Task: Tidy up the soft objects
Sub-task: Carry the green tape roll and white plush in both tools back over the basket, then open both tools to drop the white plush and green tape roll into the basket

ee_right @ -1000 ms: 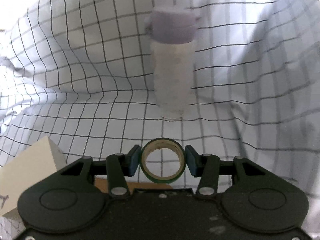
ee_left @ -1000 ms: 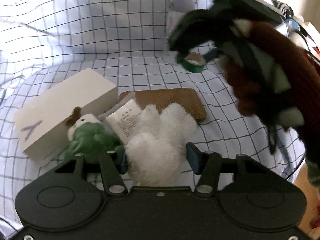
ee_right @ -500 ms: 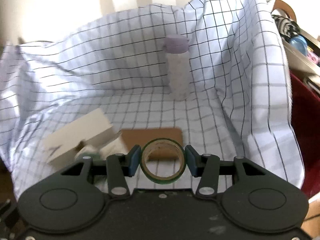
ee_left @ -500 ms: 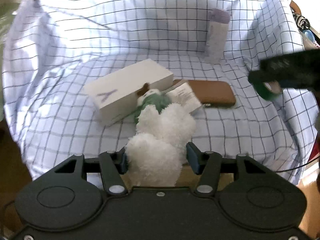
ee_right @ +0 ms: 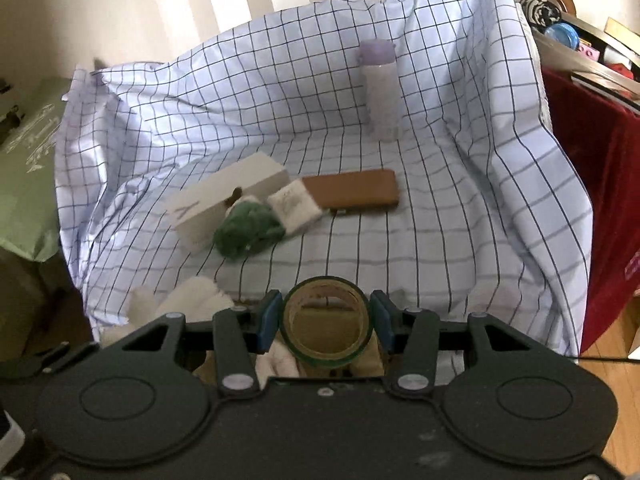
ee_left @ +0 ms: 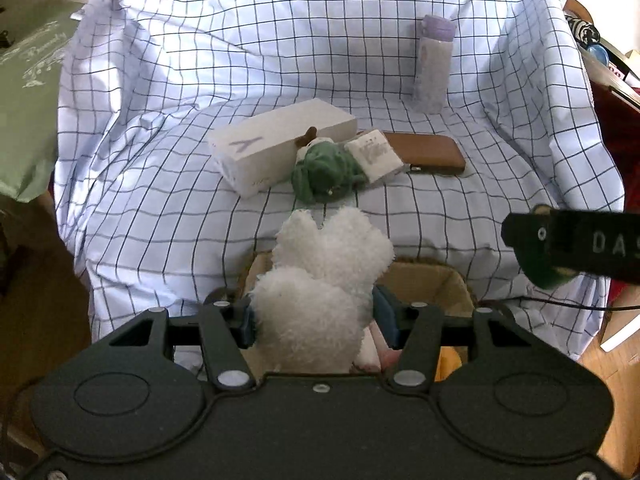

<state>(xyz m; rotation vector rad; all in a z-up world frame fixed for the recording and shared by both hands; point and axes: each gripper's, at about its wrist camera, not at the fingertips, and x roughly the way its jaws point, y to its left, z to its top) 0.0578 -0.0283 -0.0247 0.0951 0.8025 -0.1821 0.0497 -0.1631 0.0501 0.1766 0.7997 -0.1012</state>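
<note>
Nearest in the left wrist view, the left gripper (ee_left: 314, 322) is clamped on a fluffy white plush toy (ee_left: 324, 292), whose lobes stick up past the blue pads. Since a second ago this toy has been carried back off the checked cloth and now hangs over an open brown cardboard box (ee_left: 440, 280) at the cloth's near edge. I judge that a drop into the box is the next step for this soft thing. The right gripper (ee_right: 324, 330) is closed on a green-edged roll of tape (ee_right: 326, 328), held with its hole facing the camera. It was close to the far bottle a second ago and is now also back at the near edge. Only the left wrist view shows the box rim and something pale pink inside it. Only the right wrist view shows the roll gripped, where the left view shows just a dark bar at its right edge. Further off on the blue-and-white checked cloth (ee_left: 160, 200) lies a green knitted plush (ee_left: 324, 172), not yet collected. It touches a long white carton (ee_left: 280, 144), with a small white packet (ee_left: 374, 154) and a flat brown case (ee_left: 428, 152) to its right. Farthest stands an upright pale bottle with a lilac cap (ee_left: 434, 64).
</note>
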